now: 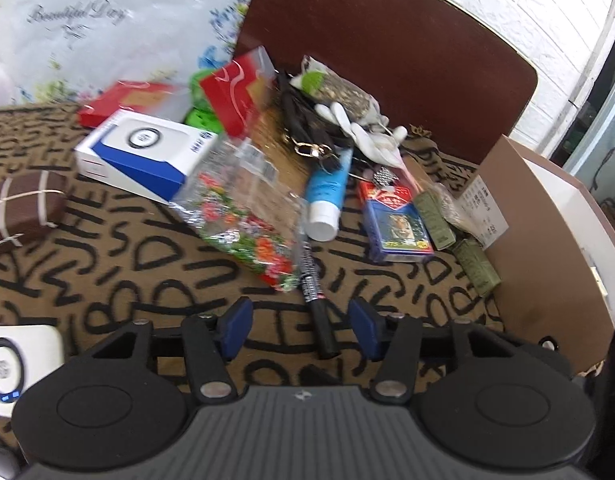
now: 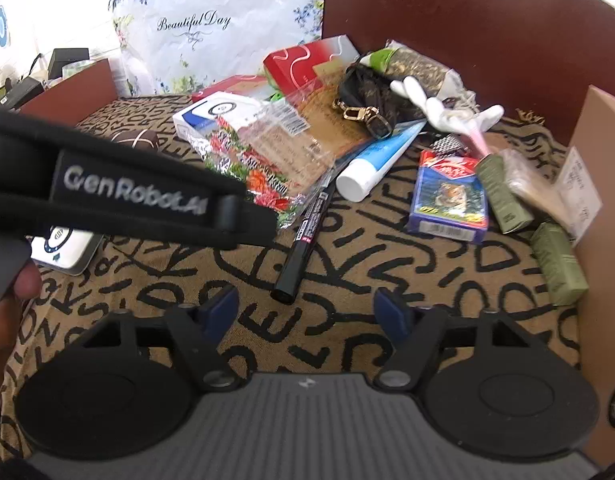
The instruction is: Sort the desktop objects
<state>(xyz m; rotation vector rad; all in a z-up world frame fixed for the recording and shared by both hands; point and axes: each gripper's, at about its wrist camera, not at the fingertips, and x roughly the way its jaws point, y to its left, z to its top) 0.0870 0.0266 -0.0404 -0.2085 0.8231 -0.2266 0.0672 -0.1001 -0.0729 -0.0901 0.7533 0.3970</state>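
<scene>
Lettered woven cloth [image 1: 155,276], slim black pen [image 1: 316,300] — grippers agape

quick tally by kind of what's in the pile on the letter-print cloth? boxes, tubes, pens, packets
Boxes: 5 – two red boxes, white-and-blue box, blue tiger card box, brown ribbon-tied box
Olive-green packets: 2
Blue-and-white tube: 1
Black marker pen: 1
Clear floral plastic bag: 1
Brown keyring pouch: 1
Total: 11
</scene>
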